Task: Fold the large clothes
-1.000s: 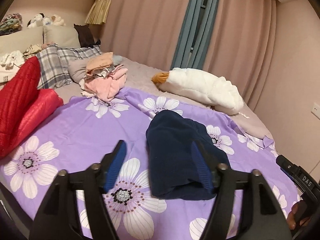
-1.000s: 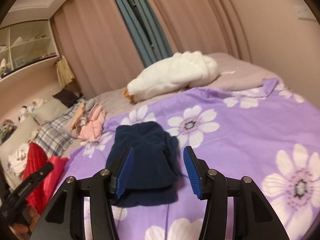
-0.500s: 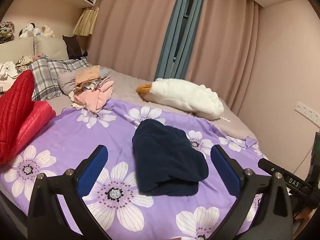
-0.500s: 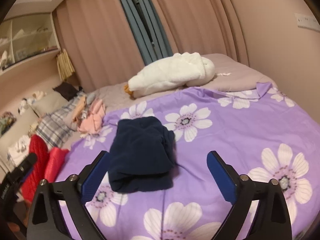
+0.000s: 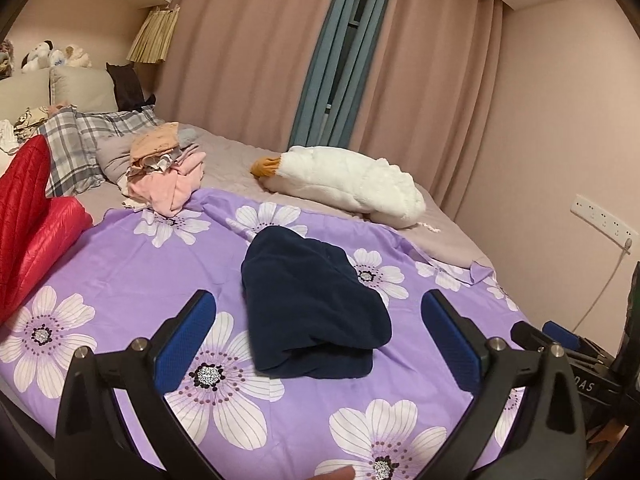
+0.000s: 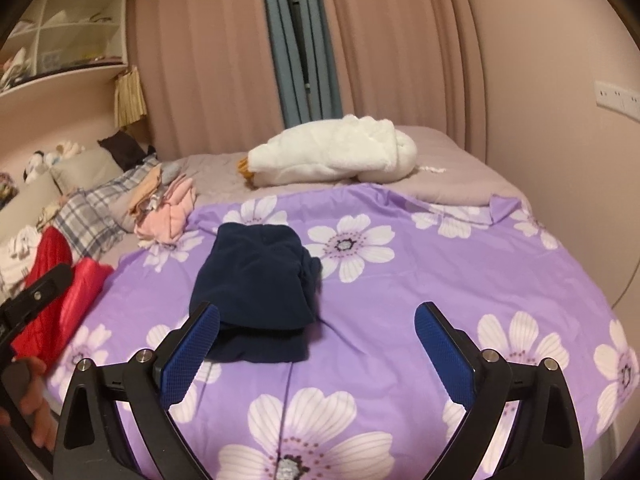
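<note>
The navy garment (image 5: pixel 312 308) lies folded into a compact bundle on the purple floral sheet (image 5: pixel 132 268), near the middle of the bed (image 5: pixel 452 240). In the right wrist view the garment (image 6: pixel 256 280) shows two layers, the upper fold stacked on a lower one, with a loose edge bulging on the side away from the red jacket (image 6: pixel 60 292). The left gripper (image 5: pixel 316 344) is held above the sheet on the near side of the garment, jaws spread wide and holding nothing; the garment sits between its blue pads (image 5: pixel 184 344) as seen, without contact. The right gripper (image 6: pixel 316 356) is likewise on the near side of the garment, jaws wide and holding nothing; its left pad (image 6: pixel 192 356) overlaps the garment's near corner in view, and contact cannot be determined. Beyond the garment, a white plush goose (image 5: pixel 344 184) lies on the bare grey part of the bed. A heap of pink clothes (image 5: pixel 168 180) rests at the sheet's far edge, beside a plaid pillow (image 5: pixel 76 148). The red jacket (image 5: pixel 32 224) lies at the sheet's side edge, well apart from the garment.
</note>
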`<state>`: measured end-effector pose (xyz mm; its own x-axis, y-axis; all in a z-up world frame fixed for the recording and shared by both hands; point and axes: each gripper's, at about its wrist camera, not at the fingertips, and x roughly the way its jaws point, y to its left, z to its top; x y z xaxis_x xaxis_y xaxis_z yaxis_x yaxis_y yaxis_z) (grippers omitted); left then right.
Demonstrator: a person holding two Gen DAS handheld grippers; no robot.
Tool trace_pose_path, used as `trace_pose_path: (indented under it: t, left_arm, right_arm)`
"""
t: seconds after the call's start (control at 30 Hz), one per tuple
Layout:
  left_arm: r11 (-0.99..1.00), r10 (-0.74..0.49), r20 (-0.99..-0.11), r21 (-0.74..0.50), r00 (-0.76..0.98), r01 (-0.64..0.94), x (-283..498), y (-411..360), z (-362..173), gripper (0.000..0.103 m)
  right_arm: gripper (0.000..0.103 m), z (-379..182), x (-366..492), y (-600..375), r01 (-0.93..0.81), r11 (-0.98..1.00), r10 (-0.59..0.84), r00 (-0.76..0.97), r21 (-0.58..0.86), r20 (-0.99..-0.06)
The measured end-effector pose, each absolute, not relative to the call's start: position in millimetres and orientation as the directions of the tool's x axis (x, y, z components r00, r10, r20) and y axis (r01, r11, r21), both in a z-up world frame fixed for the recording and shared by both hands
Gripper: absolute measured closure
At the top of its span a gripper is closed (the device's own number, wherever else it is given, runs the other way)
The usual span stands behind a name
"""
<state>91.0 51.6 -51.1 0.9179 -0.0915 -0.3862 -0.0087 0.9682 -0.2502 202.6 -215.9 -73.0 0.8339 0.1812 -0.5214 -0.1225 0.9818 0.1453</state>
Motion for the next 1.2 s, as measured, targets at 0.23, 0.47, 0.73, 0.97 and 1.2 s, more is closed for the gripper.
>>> trace_pose_path:
  t: [0.23, 0.47, 0.73, 0.97, 1.2]
  left_arm:
    - [0.969, -0.057, -0.377, -0.243, 0.925, -0.040, 88, 53, -48, 0.000]
    - [0.971, 0.030, -0.365, -0.210, 0.931, -0.114, 86, 55, -47, 0.000]
    - [0.971, 0.012, -0.404, -0.212, 0.915, -0.106, 95, 53, -52, 0.000]
    - [0.975, 0.009, -0.410, -0.199, 0.912, -0.099, 97, 49, -53, 0.000]
    - [0.977, 0.067, -0.385, -0.161, 0.921, -0.139, 93, 44, -52, 0.000]
  right_arm:
    - [0.005, -74, 204, -219, -0.099, 0.983, 0.167, 0.834, 0.155, -0.525]
    - [0.005, -76, 203, -216, -0.081, 0.987, 0.145, 0.833, 0.142, -0.533]
    - [0.005, -80, 207, -209, -0.083, 0.991, 0.130, 0.824, 0.109, -0.551]
    - [0.005, -81, 208, -208, -0.083, 0.992, 0.120, 0.819, 0.092, -0.561]
    - [0.005, -78, 206, -213, -0.067, 0.994, 0.106, 0.827, 0.090, -0.553]
